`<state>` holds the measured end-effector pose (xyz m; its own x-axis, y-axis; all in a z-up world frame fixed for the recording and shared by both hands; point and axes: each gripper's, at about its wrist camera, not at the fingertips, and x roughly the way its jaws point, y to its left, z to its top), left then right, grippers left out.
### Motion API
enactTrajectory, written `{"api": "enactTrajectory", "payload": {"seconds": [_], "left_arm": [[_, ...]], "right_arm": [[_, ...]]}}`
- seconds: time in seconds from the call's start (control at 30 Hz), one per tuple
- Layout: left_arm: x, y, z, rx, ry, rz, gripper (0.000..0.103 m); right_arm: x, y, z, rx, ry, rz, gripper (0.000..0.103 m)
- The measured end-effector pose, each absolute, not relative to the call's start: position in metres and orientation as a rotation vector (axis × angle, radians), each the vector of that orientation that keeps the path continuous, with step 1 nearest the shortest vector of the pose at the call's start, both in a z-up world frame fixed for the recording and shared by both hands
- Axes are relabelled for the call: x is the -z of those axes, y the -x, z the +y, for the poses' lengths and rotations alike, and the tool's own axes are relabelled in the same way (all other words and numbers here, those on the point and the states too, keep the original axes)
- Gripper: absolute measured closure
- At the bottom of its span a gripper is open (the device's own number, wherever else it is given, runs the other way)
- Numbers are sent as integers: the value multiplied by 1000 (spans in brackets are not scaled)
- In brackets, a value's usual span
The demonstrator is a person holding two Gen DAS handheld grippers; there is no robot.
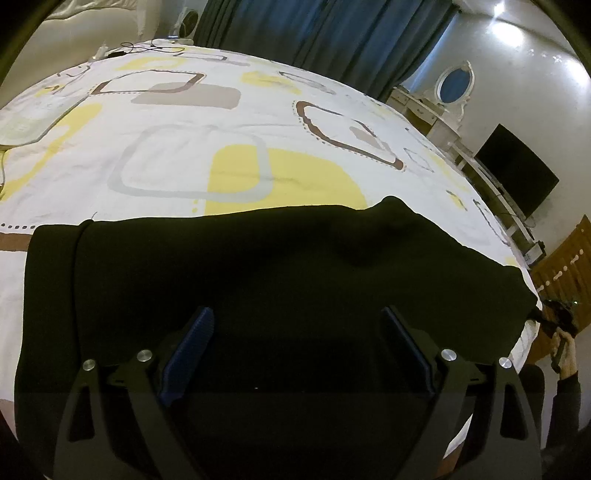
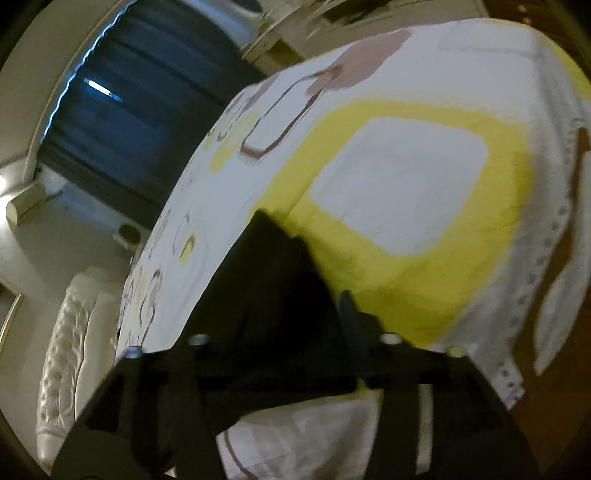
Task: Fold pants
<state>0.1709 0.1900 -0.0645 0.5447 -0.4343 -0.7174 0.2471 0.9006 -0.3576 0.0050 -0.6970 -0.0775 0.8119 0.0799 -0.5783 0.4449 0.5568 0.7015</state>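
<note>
The black pants [image 1: 280,266] lie folded across the near part of the bed [image 1: 207,122], with a layered edge at the left. My left gripper [image 1: 295,332] hovers just above them, its blue-padded jaws wide open and empty. In the blurred right wrist view the pants [image 2: 273,280] fill the space between the fingers of my right gripper [image 2: 295,321], with a peak of cloth rising ahead; whether the jaws pinch the cloth is hidden by dark and blur. The right gripper also shows at the far right of the left wrist view [image 1: 557,317], at the pants' right end.
The bed has a white sheet [image 2: 399,177] with yellow, grey and brown squares. Blue curtains [image 1: 325,33] hang behind. A white dresser with an oval mirror [image 1: 454,85] and a dark TV [image 1: 517,170] stand on the right. A padded headboard [image 2: 70,350] is at the left.
</note>
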Motion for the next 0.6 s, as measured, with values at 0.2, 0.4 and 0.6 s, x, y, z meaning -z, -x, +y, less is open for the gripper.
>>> {"api": "enactTrajectory", "payload": {"seconds": [0.2, 0.4, 0.6], "left_arm": [[65, -170, 187, 396, 214, 910, 12], [66, -168, 182, 379, 186, 909, 11], [66, -169, 179, 372, 175, 908, 9]], "right_arm": [[82, -46, -734, 109, -986, 712, 41], [107, -103, -730, -176, -1029, 910, 33], [109, -116, -726, -210, -971, 980, 70]]}}
